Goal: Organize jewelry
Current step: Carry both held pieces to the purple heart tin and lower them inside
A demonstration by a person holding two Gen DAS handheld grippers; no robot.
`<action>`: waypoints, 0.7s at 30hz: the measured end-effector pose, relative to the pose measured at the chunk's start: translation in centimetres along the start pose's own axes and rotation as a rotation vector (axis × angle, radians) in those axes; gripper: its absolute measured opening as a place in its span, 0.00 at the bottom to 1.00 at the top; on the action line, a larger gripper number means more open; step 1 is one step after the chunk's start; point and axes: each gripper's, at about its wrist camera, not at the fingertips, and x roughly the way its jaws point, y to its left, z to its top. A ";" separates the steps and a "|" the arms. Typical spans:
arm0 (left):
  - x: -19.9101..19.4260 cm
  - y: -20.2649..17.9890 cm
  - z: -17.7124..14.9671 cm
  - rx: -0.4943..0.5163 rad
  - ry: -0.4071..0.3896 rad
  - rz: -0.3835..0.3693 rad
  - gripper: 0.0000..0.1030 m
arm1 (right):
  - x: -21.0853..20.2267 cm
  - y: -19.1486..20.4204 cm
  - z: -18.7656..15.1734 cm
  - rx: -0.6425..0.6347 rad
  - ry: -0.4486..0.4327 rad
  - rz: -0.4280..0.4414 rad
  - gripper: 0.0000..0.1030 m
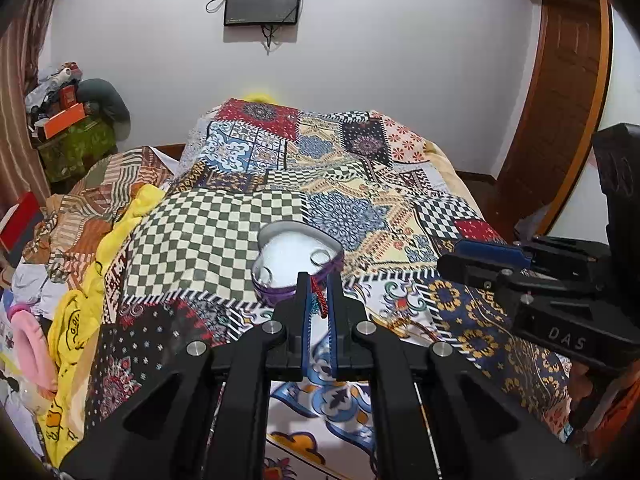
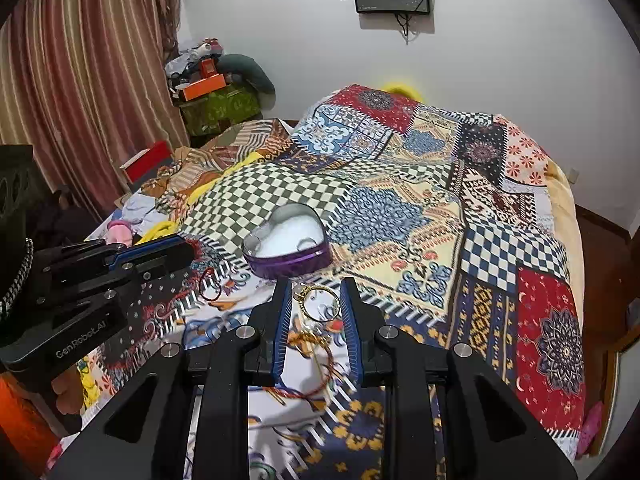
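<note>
A purple heart-shaped tin (image 1: pixel 298 258) with a white lining stands on the patchwork bedspread; it also shows in the right wrist view (image 2: pixel 288 242). My left gripper (image 1: pixel 319 286) is shut on a red beaded bracelet (image 1: pixel 319 294), just in front of the tin's near rim. A ring (image 1: pixel 321 257) lies inside the tin. My right gripper (image 2: pixel 316 300) is open around a gold bangle (image 2: pixel 318 302) lying on the bed. A red cord bracelet (image 2: pixel 320 364) lies nearer me between the fingers. Another red cord loop (image 2: pixel 208 284) hangs below the left gripper (image 2: pixel 176 254).
The patterned bedspread (image 2: pixel 420 216) covers the bed. Crumpled clothes and a yellow cloth (image 1: pixel 80 308) lie at its left side. A red box (image 2: pixel 148 162), a striped curtain (image 2: pixel 80 80) and a cluttered green cabinet (image 2: pixel 216 108) stand at left. A wooden door (image 1: pixel 560 120) is at right.
</note>
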 end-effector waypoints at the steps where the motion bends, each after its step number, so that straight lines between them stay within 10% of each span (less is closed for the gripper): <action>1: 0.1 0.2 0.2 -0.001 -0.002 0.003 0.05 | 0.1 0.1 0.2 -0.001 -0.001 0.004 0.22; 21: 3.3 3.5 2.5 -0.034 -0.011 0.016 0.05 | 4.5 1.3 3.1 -0.048 0.004 0.025 0.22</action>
